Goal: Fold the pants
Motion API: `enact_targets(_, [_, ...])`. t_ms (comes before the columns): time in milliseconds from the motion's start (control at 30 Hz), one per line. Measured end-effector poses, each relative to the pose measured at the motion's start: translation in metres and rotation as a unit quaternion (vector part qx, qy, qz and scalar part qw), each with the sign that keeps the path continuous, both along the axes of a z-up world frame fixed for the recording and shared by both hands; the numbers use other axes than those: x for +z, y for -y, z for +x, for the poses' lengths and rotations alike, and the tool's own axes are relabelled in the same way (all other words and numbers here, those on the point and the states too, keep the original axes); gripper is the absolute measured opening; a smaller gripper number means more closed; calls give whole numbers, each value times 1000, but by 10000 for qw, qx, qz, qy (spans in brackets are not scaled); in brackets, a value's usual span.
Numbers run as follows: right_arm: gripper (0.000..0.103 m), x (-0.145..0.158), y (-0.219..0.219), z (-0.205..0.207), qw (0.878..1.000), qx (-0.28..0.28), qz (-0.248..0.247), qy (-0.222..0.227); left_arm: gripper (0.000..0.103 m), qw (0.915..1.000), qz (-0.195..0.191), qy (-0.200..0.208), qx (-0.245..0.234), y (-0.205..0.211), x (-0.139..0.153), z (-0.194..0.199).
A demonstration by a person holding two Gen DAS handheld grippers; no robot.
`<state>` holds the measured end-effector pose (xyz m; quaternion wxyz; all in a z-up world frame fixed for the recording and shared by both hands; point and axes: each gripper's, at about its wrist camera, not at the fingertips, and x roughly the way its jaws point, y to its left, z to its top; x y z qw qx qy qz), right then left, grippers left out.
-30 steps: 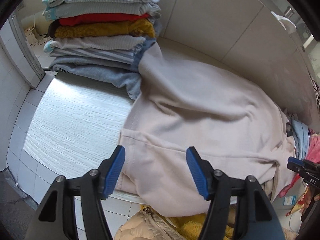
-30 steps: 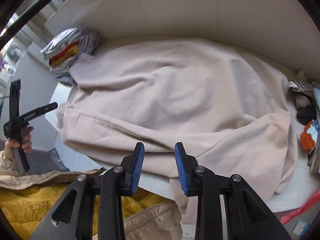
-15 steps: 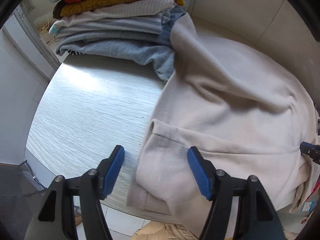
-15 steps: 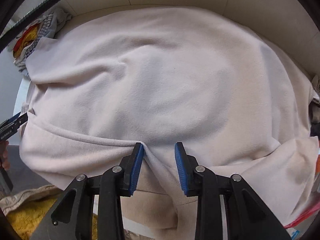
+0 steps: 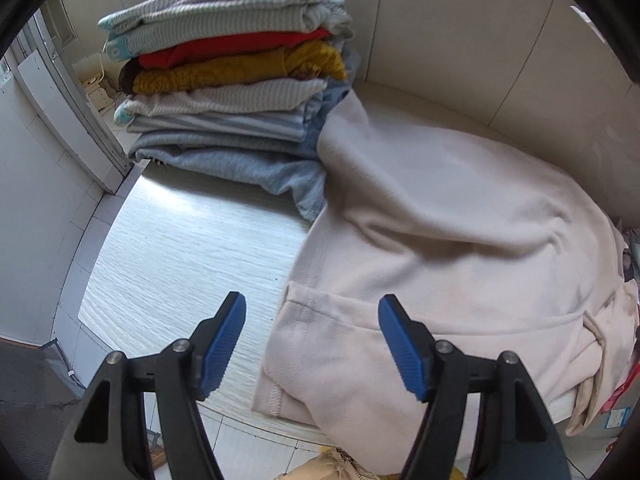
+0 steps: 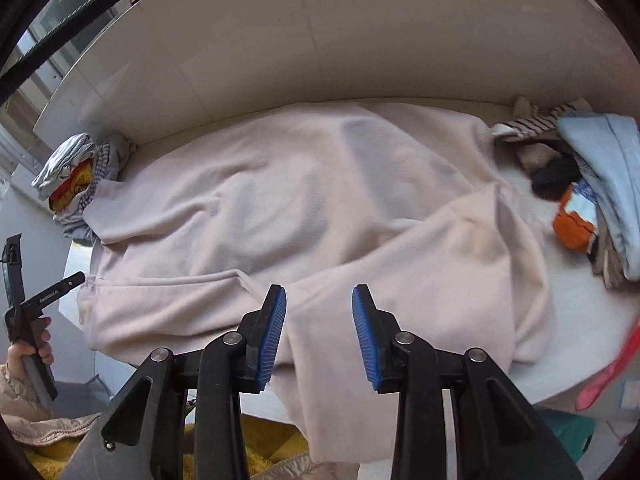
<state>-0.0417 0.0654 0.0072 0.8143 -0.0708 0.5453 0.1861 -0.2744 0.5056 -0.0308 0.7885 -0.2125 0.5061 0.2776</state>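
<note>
Left wrist view: pale beige pants lie spread across the white table, one end riding up against the stack of folded clothes at the back.
Pants position: near edge drapes off the table front; a hemmed corner with a doubled-over flap sits just ahead of my left gripper.
Left jaws: spread wide, nothing clamped; the hemmed corner lies below and between the pads, apparently untouched.
Why there: I judge I hover over that corner because a seamed edge gives a firm pinch point for lifting one side.
Right wrist view: my right gripper hangs over the near edge where the fabric spills down.
Right jaws: opening at this moment, narrow gap; cloth shows between the pads, but they do not press on it.
Left gripper from here: seen at far left, held in a hand, off the table edge.
Unfolded pile: loose garments on the right, kept apart from the folded stack, likely as waiting work.
Progress: pants still rumpled, no clean fold; early stage by my estimate.
Risk: soft fleece may slide off the front once lifted.
</note>
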Motion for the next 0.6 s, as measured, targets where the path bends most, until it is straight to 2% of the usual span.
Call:
enact_targets(167, [49,0,66,-21,9986,-522,-34,-36,73,9990,84,257,-342,39,22,9])
enact_targets(300, [64,1,105,-38,9967,-808,15,-4,73,9977,74,255,-621,81,26,13])
enact_targets(467, [69,-15,139,-53,9974,-665,191,-197,73,9946,56,182,-1018,131,22,18])
enact_targets(600, [69,-35,134,-57,9986,-435,138,-281,73,9933,-4,124,-1148,155,15,17])
